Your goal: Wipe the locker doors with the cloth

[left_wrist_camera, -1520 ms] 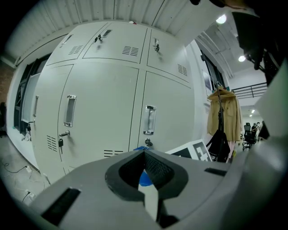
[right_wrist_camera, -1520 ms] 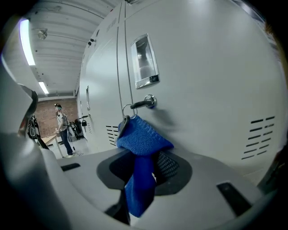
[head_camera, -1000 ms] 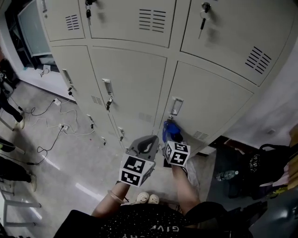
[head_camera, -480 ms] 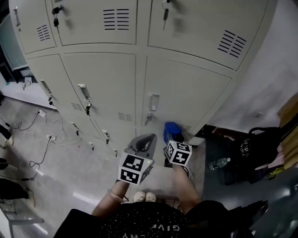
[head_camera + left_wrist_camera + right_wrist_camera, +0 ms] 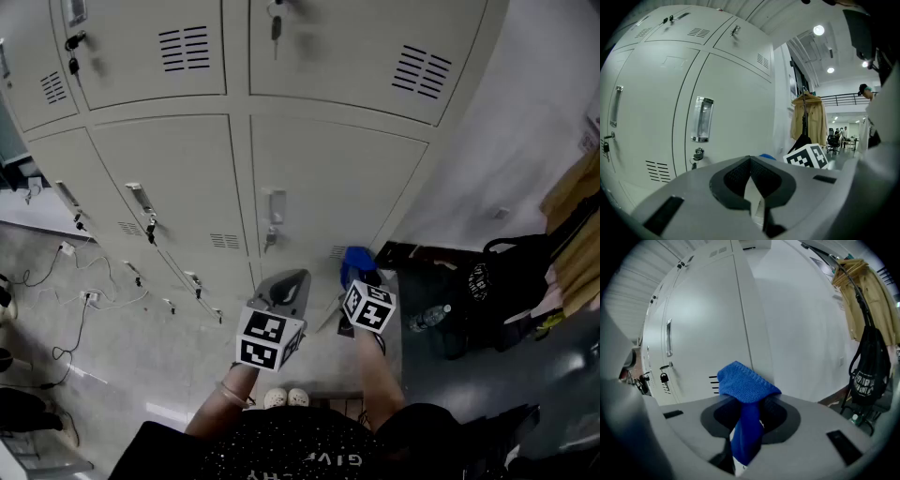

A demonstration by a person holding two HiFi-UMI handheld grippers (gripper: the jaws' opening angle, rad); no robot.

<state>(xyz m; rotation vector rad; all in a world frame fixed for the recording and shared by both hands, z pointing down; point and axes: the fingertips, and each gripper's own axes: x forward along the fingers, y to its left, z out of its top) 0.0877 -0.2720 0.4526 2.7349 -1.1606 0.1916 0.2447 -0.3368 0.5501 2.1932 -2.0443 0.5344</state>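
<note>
Facing the closed grey locker doors, which are hiding whatever is inside, the left gripper is hovering with its jaws drawn together, gripping nothing. To its right, the right gripper is clamping a blue cloth between its jaws, holding it low near the doors' right end; whether it is touching them cannot be told.

The cloth is bright blue with fine knitted ribs. The locker doors are pale beige-grey. The left claw is grey (its cube bears black-and-white squares). At 4 o'clock sits a black bag.
</note>
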